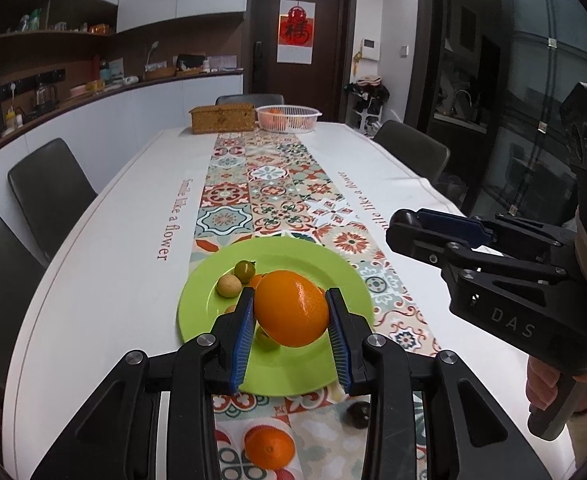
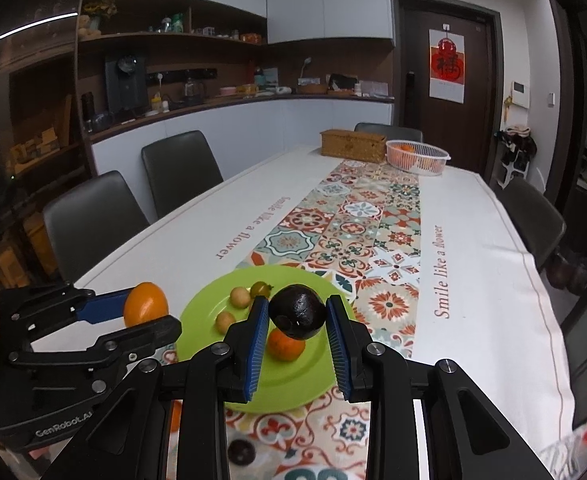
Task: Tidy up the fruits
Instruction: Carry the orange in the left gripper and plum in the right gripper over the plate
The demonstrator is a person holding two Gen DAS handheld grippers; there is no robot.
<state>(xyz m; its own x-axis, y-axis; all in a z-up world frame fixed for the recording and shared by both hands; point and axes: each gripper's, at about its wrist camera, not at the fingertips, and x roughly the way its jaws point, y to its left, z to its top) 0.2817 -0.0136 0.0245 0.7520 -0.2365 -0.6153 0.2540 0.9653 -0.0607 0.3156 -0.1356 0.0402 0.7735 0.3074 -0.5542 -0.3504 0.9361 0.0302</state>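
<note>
- Left wrist view: left gripper (image 1: 289, 312) grasps 1 orange (image 1: 291, 307) above the green plate (image 1: 329, 264); 2 small fruits at its 10 o'clock; 1 tangerine (image 1: 269, 447) at 6 o'clock.
- Right wrist view: right gripper (image 2: 296, 312) grasps 1 dark fruit (image 2: 297, 311) over the plate; 1 basket (image 2: 417, 155) at 1 o'clock.

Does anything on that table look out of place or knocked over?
Nothing is spilled or damaged. Two fruits lie off the green plate on the runner near the table's edge: an orange and a dark round fruit. The left gripper holds another orange, the right gripper another dark fruit.
</note>
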